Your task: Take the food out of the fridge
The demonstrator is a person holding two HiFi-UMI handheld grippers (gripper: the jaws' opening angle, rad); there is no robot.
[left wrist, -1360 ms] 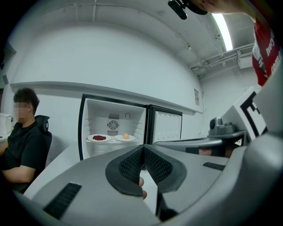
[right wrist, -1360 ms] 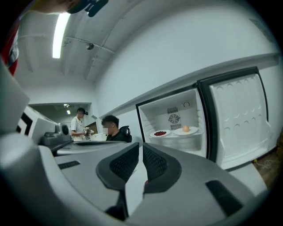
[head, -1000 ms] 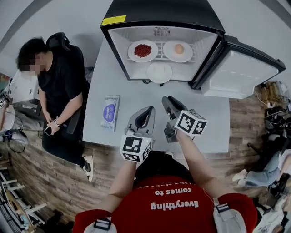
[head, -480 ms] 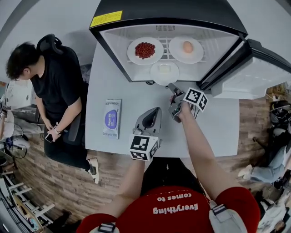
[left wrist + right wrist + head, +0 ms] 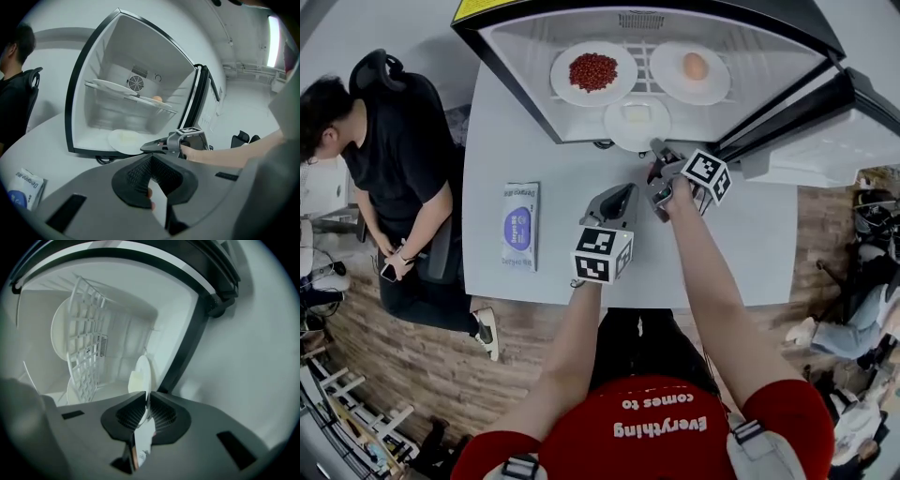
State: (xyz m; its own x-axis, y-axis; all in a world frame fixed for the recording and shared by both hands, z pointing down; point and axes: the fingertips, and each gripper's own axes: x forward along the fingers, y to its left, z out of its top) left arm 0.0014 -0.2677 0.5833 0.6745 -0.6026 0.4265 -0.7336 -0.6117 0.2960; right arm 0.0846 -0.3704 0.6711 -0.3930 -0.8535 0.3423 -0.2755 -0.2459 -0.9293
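Note:
The open mini fridge (image 5: pixel 516 84) holds a plate of red beans (image 5: pixel 592 72) and a plate with an egg (image 5: pixel 691 70) on its wire shelf. Below them on the fridge floor a white plate with pale food (image 5: pixel 636 120) juts over the front edge. My right gripper (image 5: pixel 656 148) is rolled on its side at that plate; its jaws have just been closing and now pinch the plate's rim (image 5: pixel 140 378). My left gripper (image 5: pixel 626 190) hangs over the table beside it, shut and empty. From the left gripper view the plate (image 5: pixel 123 139) lies at the right gripper's tips (image 5: pixel 144 148).
The fridge door (image 5: pixel 825 131) stands swung out to the right. A blue and white packet (image 5: pixel 519 225) lies on the white table (image 5: pixel 750 253) at the left. A person in black (image 5: pixel 389 159) sits on a chair left of the table.
My right gripper has reached forward to the fridge, rolled over and shut on the bottom plate's rim. My left gripper has come forward and lower over the table.

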